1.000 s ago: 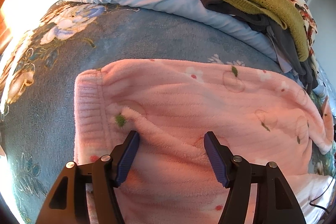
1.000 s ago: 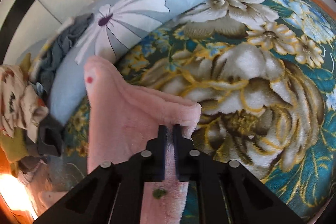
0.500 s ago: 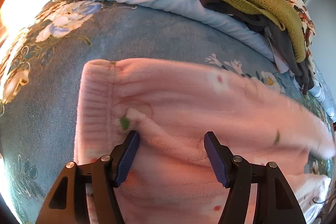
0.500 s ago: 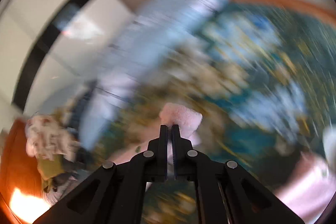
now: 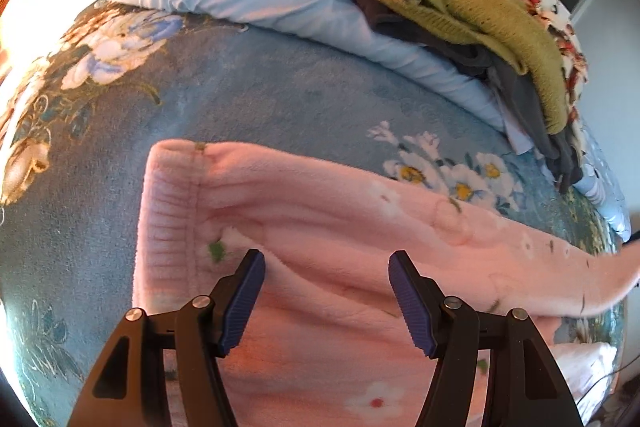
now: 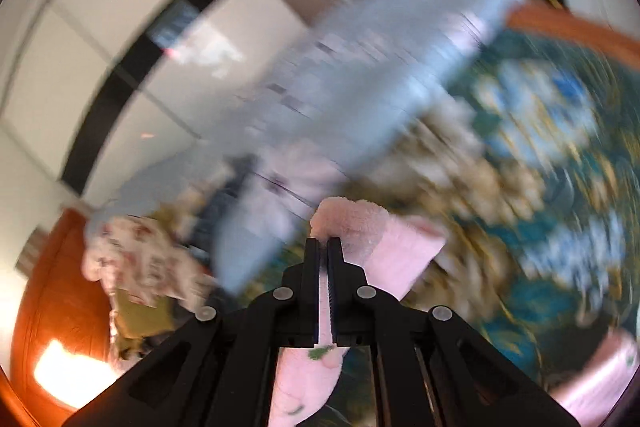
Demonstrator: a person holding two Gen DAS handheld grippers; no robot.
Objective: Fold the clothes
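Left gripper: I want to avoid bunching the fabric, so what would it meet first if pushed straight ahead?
Most likely the pink garment itself. The open left gripper straddles its fleece, and the blue blanket lies beyond; depth is unclear.

No text, label, brand, number or sign can be read in either view. In the left wrist view, the pink garment [image 5: 360,227] across the lower half of the frame carries only small flower and leaf marks, and the blanket [image 5: 240,95] behind it only a floral print. The right wrist view is smeared with blur, so nothing there is legible.
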